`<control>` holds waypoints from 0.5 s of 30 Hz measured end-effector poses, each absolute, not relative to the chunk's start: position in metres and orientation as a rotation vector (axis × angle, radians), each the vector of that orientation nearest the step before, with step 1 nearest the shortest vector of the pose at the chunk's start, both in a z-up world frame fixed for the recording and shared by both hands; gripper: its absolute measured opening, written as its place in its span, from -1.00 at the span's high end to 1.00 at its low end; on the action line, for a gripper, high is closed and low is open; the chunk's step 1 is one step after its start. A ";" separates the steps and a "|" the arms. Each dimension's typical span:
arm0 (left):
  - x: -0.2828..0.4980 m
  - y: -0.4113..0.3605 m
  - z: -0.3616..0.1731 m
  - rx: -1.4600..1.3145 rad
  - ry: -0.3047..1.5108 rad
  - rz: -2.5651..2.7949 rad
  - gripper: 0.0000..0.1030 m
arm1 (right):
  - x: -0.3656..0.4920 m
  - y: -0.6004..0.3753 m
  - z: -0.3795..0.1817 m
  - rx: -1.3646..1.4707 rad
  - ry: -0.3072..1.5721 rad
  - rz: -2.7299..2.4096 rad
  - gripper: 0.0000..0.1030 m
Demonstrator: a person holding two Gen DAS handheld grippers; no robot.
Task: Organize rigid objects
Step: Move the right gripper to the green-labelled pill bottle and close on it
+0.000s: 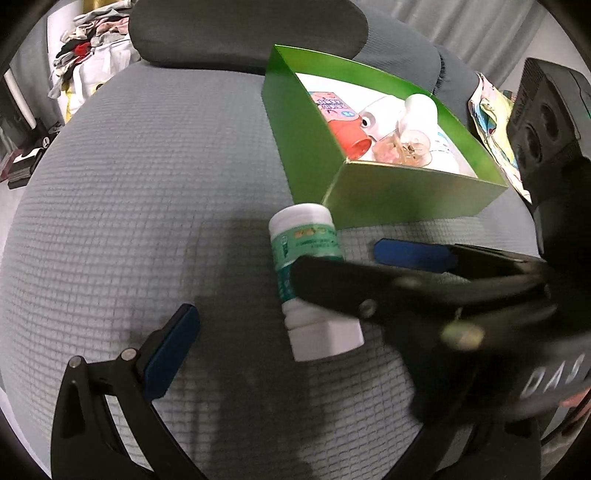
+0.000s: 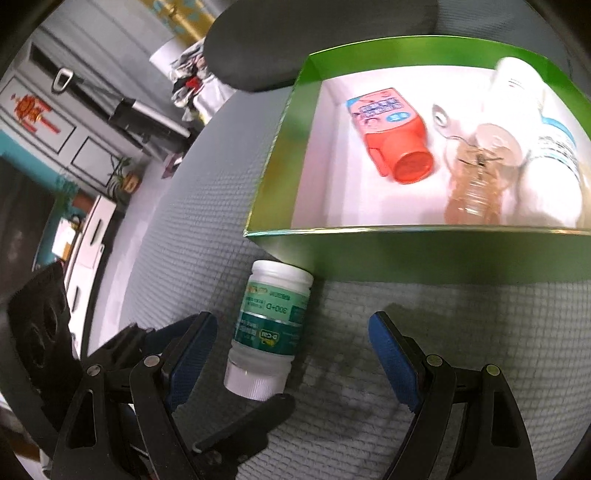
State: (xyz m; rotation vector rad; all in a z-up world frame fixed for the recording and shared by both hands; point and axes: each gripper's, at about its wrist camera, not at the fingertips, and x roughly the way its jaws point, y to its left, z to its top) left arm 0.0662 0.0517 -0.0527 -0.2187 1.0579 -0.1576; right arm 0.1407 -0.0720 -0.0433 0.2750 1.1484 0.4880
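A white bottle with a green label [image 1: 310, 273] lies on its side on the grey quilted seat, just in front of a green box [image 1: 406, 195]. It also shows in the right wrist view [image 2: 271, 325]. My right gripper [image 2: 291, 354] is open, its jaws on either side of the bottle, not touching. It also crosses the left wrist view [image 1: 351, 273] above the bottle. My left gripper is open and empty; only its left finger [image 1: 173, 343] shows, left of the bottle. The green box [image 2: 424, 254] holds a red bottle [image 2: 391, 133], a clear amber bottle [image 2: 476, 177] and white bottles [image 2: 550, 173].
A dark grey cushion [image 1: 243, 33] lies at the back of the seat. Clothes [image 1: 88, 40] are piled at the far left. A printed cloth [image 1: 495, 122] lies right of the box. Cabinets [image 2: 62, 125] and floor show left of the seat.
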 end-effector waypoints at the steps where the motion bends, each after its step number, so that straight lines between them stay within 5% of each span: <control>1: 0.068 0.051 -0.053 -0.227 1.059 -0.166 -0.95 | 0.142 -0.070 -0.043 0.270 1.149 0.498 -0.65; 5: 0.073 0.051 -0.056 -0.239 1.062 -0.179 -0.94 | 0.145 -0.066 -0.044 0.256 1.151 0.526 -0.65; 9: 0.077 0.053 -0.058 -0.251 1.053 -0.188 -0.88 | 0.149 -0.059 -0.049 0.247 1.174 0.547 -0.41; 15: 0.079 0.048 -0.059 -0.208 1.047 -0.197 -0.30 | 0.148 -0.054 -0.054 0.230 1.188 0.595 0.03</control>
